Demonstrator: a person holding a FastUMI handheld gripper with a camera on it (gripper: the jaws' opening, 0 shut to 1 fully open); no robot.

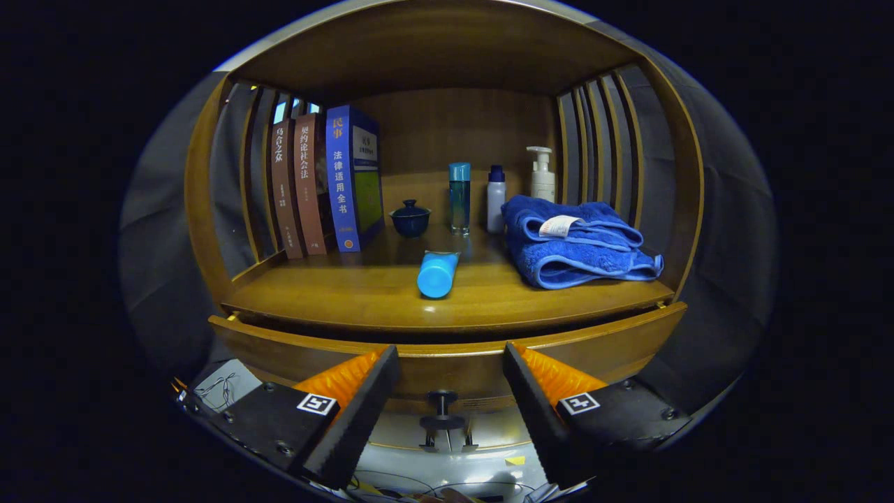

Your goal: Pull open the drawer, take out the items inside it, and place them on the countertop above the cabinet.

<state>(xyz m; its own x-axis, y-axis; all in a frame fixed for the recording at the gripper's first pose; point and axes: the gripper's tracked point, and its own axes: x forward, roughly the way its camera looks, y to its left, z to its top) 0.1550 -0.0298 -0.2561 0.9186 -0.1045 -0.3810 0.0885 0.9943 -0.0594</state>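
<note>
fingers [450, 370] spread, drawer [447, 349] — perhaps ajar

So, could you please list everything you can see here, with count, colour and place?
books: three, two brown and one blue, upright at the countertop's left
lidded cup: one, dark blue, beside the books
bottles: three, clear blue, white with dark cap, white pump, along the back
tube: one, light blue, lying mid-countertop
towel: one, blue, folded, on the right
countertop: one, brown wood
drawer: one, brown, slightly open, below
knob: one, dark, on the drawer front
gripper: one, open, fingers either side of the knob
</note>
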